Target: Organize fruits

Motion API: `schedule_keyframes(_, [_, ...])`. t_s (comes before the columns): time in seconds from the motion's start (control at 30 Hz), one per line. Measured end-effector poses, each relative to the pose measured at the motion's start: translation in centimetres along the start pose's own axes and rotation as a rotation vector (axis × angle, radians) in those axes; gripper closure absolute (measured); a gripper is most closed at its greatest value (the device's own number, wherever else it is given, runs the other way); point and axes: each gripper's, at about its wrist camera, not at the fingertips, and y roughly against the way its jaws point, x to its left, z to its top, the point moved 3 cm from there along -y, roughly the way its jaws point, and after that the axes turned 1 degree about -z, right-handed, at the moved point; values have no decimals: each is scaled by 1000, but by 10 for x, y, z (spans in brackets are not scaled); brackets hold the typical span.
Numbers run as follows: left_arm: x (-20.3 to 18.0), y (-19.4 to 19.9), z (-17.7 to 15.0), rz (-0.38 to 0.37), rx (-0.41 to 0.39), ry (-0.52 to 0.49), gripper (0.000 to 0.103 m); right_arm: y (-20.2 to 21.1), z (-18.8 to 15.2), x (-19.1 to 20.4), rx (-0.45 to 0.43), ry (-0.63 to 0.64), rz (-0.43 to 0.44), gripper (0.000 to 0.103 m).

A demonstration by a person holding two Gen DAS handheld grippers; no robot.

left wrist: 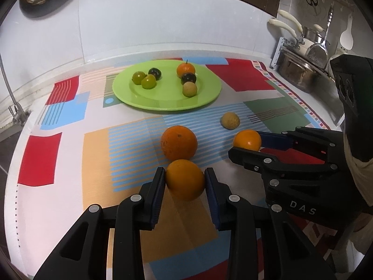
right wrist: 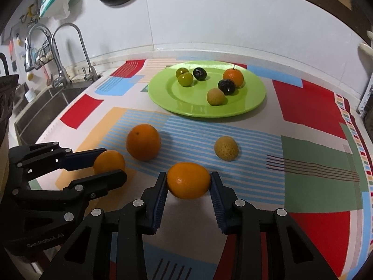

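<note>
My left gripper [left wrist: 184, 182] is shut on an orange [left wrist: 185, 179], both pads pressing its sides just above the patterned cloth; the right wrist view shows the same gripper [right wrist: 113, 163] and orange [right wrist: 109, 162]. My right gripper [right wrist: 188, 184] is shut on a smaller orange [right wrist: 188, 180], and it appears in the left wrist view [left wrist: 248, 145] too. A large orange [left wrist: 179, 142] and a tan speckled fruit [right wrist: 226, 148] lie loose on the cloth. Behind them a green plate [right wrist: 233, 109] holds two green fruits, two dark ones, a stemmed orange and a tan one.
A sink with two faucets [right wrist: 67, 53] borders the counter's left side. Pots and pans [left wrist: 298, 74] stand on a rack at the right. A white tiled wall closes the back. The patterned cloth [right wrist: 310, 107] covers the counter.
</note>
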Motion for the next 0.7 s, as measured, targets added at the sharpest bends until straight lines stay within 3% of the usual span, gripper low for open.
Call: schedule_keyframes(0.7, [1, 56, 35, -24, -106, -54, 69, 65, 27, 13, -133, -84, -82, 66])
